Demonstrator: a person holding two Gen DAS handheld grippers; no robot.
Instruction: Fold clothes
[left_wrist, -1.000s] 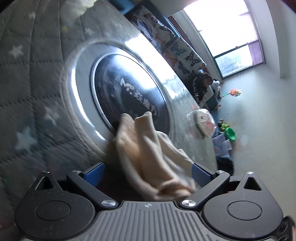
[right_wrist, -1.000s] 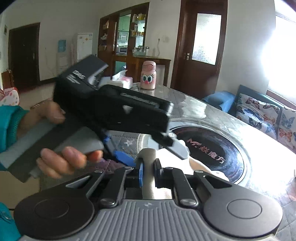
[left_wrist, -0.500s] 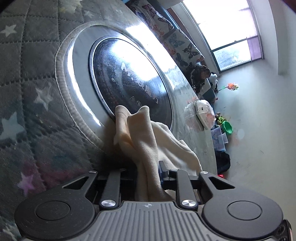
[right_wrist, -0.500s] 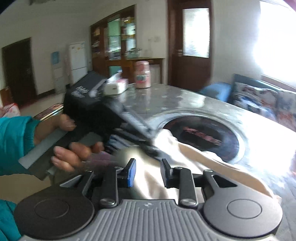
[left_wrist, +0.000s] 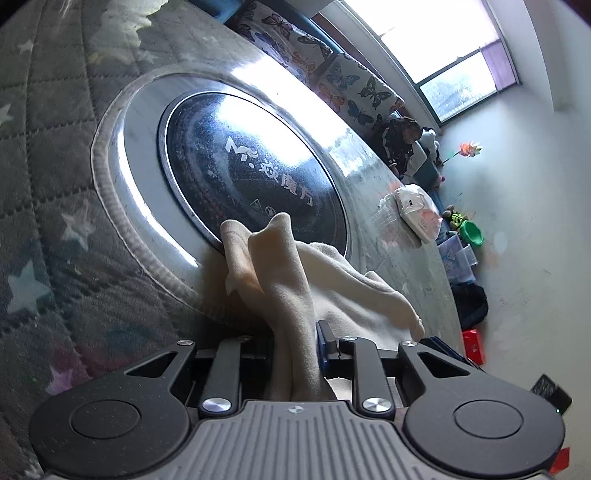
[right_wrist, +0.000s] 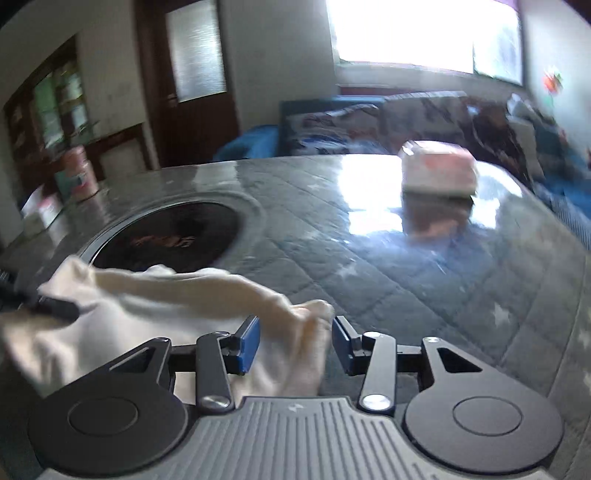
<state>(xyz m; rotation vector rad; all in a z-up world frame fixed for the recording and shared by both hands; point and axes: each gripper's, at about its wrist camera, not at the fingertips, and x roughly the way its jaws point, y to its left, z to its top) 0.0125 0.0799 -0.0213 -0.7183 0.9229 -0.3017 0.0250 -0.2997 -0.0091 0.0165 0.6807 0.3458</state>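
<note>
A cream cloth garment (left_wrist: 291, 280) lies bunched on the round table beside the black glass inset (left_wrist: 251, 173). My left gripper (left_wrist: 295, 343) is shut on a fold of it, and the cloth stands up between the fingers. In the right wrist view the same garment (right_wrist: 155, 302) stretches from the left edge to my right gripper (right_wrist: 295, 343). The right gripper is open, with a bunched end of the cloth lying between its blue pads (right_wrist: 248, 341). The left gripper's fingertip (right_wrist: 55, 306) shows at the left, pinching the cloth.
The table has a grey quilted star cover (right_wrist: 406, 280) under clear plastic. A pink-and-white packet (right_wrist: 437, 173) sits at the far right of the table. A pink cup (right_wrist: 79, 173) and a tissue box (right_wrist: 40, 212) stand at the far left. A sofa with butterfly cushions (left_wrist: 351, 81) lies beyond.
My left gripper closed on the cloth and holds it. My right gripper opened, swung right away from the left gripper, and now has the cloth's other end between its pads.
</note>
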